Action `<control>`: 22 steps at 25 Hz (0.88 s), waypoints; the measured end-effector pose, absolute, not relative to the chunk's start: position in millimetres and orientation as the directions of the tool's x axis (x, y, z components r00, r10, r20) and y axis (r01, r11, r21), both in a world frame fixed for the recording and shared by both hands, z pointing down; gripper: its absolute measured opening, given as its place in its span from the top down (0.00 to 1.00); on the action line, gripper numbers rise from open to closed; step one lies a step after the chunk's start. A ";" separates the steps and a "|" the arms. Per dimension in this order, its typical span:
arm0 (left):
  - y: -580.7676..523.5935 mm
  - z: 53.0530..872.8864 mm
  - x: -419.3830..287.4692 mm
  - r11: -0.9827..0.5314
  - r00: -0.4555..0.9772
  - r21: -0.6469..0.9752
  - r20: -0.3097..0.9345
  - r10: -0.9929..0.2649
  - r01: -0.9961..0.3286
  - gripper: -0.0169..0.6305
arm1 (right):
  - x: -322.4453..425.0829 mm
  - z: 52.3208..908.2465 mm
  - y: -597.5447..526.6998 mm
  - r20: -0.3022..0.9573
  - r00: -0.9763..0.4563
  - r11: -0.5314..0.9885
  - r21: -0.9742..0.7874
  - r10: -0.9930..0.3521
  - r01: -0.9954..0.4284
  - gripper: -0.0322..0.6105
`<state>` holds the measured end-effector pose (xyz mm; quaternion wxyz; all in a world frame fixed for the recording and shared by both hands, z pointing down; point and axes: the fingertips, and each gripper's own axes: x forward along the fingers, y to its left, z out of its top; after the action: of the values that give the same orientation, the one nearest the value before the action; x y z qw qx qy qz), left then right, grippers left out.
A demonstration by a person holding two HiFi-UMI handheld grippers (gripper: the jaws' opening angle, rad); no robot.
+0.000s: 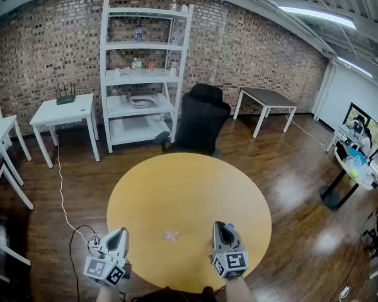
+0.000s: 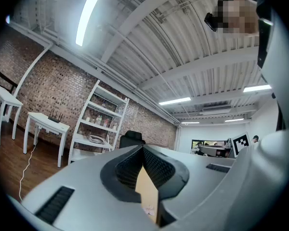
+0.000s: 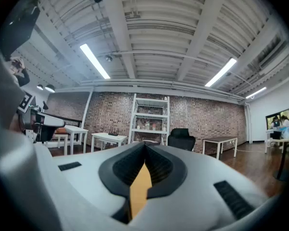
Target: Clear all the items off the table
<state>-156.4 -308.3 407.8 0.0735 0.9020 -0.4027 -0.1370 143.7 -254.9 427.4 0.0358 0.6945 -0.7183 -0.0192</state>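
A small pale pink item lies on the round yellow table, near its front edge. My left gripper hovers at the table's front left rim, left of the item, jaws shut and empty. To the item's right, my right gripper sits over the table, also shut with nothing in it. In the left gripper view the jaw tips meet, and the pink item shows low in the gap behind them. The right gripper view shows tips closed, with only table surface between the pads.
A black office chair stands behind the table. A white shelf unit with small things is against the brick wall, with a white side table to its left and a dark table at right. A cable and power strip lie on the floor at left.
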 end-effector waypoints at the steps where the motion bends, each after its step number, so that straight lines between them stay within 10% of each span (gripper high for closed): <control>1: -312.4 406.5 -154.6 -0.670 0.642 0.241 -0.196 -0.742 -0.702 0.99 | 144.3 428.6 -257.0 0.025 -0.034 0.036 0.083 -0.999 -0.996 0.94; 22: -315.5 412.8 -35.8 -0.862 0.844 0.172 -0.184 -0.503 -0.476 0.99 | 236.9 441.2 -205.8 0.063 0.220 -0.214 0.088 -0.974 -0.973 0.58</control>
<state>-35.8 -315.5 412.8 0.0601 0.9584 -0.2555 -0.1120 236.9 -205.8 441.2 0.0541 0.7791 -0.6246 -0.0031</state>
